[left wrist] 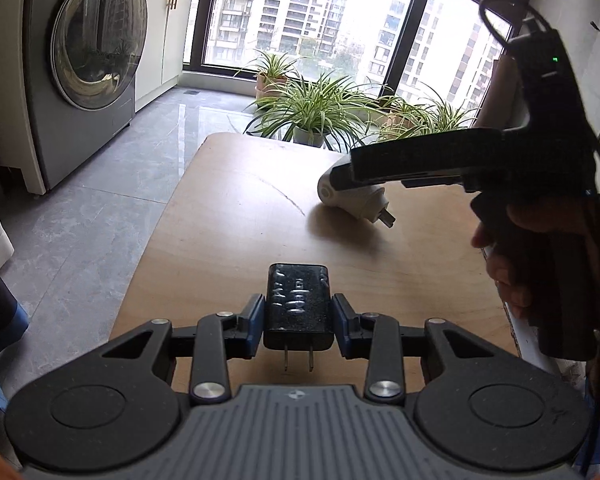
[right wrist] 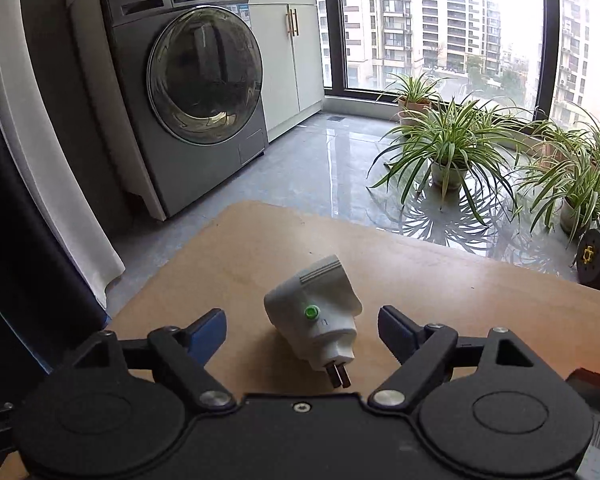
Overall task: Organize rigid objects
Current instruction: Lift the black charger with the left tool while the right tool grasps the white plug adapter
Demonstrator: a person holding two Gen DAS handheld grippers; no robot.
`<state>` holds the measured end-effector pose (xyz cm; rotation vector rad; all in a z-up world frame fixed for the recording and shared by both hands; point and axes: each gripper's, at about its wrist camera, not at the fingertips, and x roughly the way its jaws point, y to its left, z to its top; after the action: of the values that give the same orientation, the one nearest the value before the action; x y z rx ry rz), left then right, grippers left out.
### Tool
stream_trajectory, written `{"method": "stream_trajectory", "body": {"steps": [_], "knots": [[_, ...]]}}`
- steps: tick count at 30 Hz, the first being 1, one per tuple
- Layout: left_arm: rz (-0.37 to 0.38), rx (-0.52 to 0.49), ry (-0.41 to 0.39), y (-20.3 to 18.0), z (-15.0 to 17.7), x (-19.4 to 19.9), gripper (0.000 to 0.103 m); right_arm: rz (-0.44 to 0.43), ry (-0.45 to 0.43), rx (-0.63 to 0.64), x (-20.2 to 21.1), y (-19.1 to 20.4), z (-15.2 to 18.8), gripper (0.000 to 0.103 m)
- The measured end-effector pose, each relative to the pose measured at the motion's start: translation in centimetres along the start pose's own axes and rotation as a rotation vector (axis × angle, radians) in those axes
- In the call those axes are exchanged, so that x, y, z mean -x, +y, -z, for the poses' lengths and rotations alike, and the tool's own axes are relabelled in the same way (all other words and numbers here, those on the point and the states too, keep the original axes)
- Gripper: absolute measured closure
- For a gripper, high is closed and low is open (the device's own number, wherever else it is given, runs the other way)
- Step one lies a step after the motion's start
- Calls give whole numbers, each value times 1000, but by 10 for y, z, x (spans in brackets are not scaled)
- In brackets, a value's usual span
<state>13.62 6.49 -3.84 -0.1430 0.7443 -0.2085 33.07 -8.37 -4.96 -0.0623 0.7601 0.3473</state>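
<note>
While the left gripper (left wrist: 298, 326) clamps the black charger (left wrist: 298, 308) between its blue pads, the charger's long axis runs along the gripper's line, its two flat prongs toward the camera and its blunt end away. Jaws closed on the charger's two long sides; lettered face up. It sits over the near edge of the wooden bench (left wrist: 236, 216); whether it touches the surface cannot be told.

Right gripper (right wrist: 300, 330): jaws wide open, blue pads (right wrist: 210, 326) standing either side of the white plug adapter (right wrist: 314, 312) without touching it. The adapter lies on its side on the bench, long axis tilted across the view, prongs toward the camera and slightly right, broad ribbed end away and left. A green round button shows on its upper face. In the left wrist view the adapter (left wrist: 348, 196) lies beyond and right of the charger, well apart, partly covered by a finger of the right gripper (left wrist: 416, 160). A person's hand (left wrist: 516, 256) grips the handle at the right edge.

Beyond the bench: grey tiled floor (right wrist: 300, 160), washing machine (right wrist: 192, 92) at left with pale cabinets (right wrist: 292, 56) beside it, potted spider plants (right wrist: 452, 140) before the window (right wrist: 432, 24), a dumbbell (right wrist: 598, 258) at far right. Nothing lies between the open jaws and the adapter.
</note>
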Motion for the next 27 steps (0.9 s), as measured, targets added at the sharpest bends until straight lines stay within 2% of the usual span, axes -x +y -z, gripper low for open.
{"method": "stream_trajectory", "body": {"steps": [5,7,10,15,16,17,21,27], "knots": [[23,5,-10,-1,-1,-1,67,38,27,24,-34,0,-3,5],[16,9,-14,-1,-1,-3,67,9,14,-3,-35,-2,-1,23],[7,9,-16,-1,-2,-5,67,15,10,-15,-26,-1,3,25],[9,-1,-28,-6,-1,0,67,3,-16,-60,25,0,16,28],[12,-5,-35,-8,0,2,67,-6,-28,-69,41,0,19,40],[13,-10,-42,-9,0,5,67,9,-31,-85,54,0,23,41],[16,-36,-60,-16,2,20,67,34,-30,-100,108,-2,43,41],[27,-58,-73,-35,11,51,67,56,-109,-146,192,-2,81,41]]}}
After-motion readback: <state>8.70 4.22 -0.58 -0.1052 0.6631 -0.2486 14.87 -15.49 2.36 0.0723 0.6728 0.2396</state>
